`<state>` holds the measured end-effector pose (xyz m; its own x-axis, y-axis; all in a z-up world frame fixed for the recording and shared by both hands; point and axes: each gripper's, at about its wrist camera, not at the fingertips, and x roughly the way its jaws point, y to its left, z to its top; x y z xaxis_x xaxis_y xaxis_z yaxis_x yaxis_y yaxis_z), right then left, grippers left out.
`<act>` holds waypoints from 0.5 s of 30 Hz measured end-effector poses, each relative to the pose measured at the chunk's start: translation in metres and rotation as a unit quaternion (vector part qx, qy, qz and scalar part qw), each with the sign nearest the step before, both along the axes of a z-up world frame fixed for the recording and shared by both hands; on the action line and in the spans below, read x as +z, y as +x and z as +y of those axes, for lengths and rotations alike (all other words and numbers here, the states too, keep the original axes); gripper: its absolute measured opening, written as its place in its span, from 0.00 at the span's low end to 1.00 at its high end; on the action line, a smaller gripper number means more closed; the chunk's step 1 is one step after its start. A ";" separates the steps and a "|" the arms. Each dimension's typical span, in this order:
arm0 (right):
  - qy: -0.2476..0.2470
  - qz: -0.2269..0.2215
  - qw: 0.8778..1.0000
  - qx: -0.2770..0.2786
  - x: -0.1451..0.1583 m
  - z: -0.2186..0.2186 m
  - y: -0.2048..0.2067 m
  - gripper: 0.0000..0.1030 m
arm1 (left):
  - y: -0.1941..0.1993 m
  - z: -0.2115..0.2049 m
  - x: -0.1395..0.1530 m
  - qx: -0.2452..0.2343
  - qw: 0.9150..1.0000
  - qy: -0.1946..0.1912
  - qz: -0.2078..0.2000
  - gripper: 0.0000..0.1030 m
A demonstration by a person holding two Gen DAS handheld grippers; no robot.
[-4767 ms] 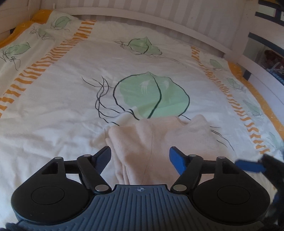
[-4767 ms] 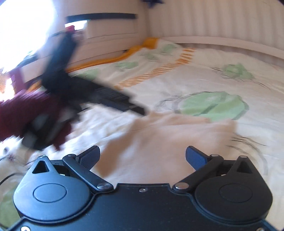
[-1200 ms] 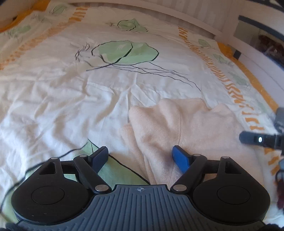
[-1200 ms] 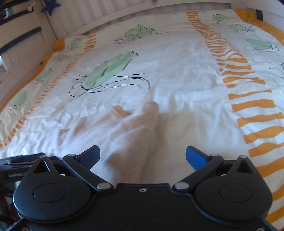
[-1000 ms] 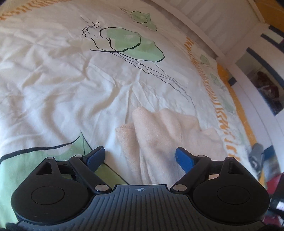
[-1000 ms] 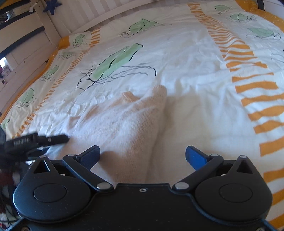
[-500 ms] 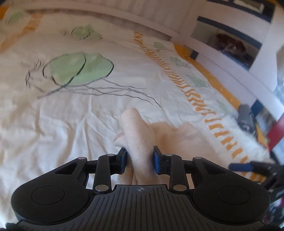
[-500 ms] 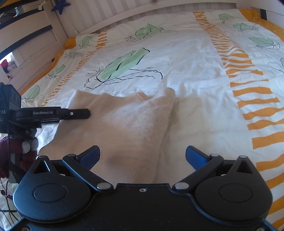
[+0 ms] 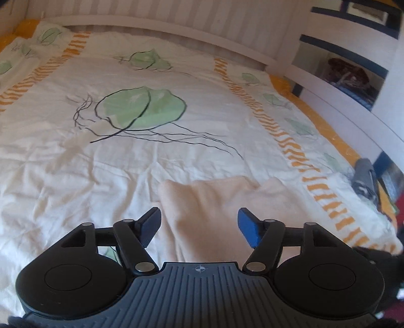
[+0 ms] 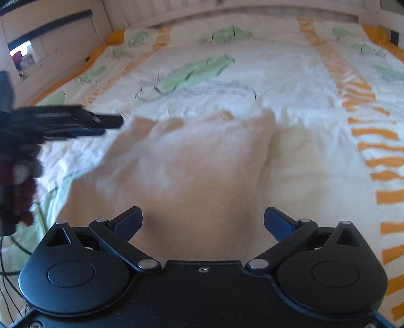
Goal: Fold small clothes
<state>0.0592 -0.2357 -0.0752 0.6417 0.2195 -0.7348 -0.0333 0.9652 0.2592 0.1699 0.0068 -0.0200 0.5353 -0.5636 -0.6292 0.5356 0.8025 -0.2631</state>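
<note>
**Grippers open over a half-folded garment**

Both grippers hang above the cloth with nothing in them. On the left gripper (image 9: 199,222) the jaws stand wide apart, empty, and its fingers straddle the near part of the cream garment (image 9: 217,201) without clearly touching it. The right gripper (image 10: 203,222) is spread just as wide, poised over the same cloth from the other side and holding nothing.

The cream garment lies on the bed (image 9: 75,164), a soft knitted piece gathered into a rough rectangle with a doubled, rounded edge along one side. Its far corners look uneven and one side bulges, so I judge the fold as partly made, not finished. The right wrist view is blurred, so finer creases cannot be read.

This step looks like a release and a fresh reach between folds. The next move calls for each gripper to settle on an edge or corner of the garment, close on the doubled layers together, and carry that side across so the edges meet squarely.

Beneath it spreads a white bedcover printed with green leaves (image 9: 141,108) and orange stripes (image 9: 285,141), with a white headboard (image 9: 151,22) beyond.
</note>
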 end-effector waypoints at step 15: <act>0.028 -0.008 1.000 -0.008 -0.001 -0.014 -0.023 1.00 | -0.025 0.007 -0.030 0.049 0.997 0.031 0.051 0.82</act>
<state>0.0367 -0.2497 -0.0757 0.6570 0.2494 -0.7115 -0.0227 0.9498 0.3119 0.1446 0.0136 -0.0496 0.5172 -0.4704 -0.7150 0.4262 0.8660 -0.2614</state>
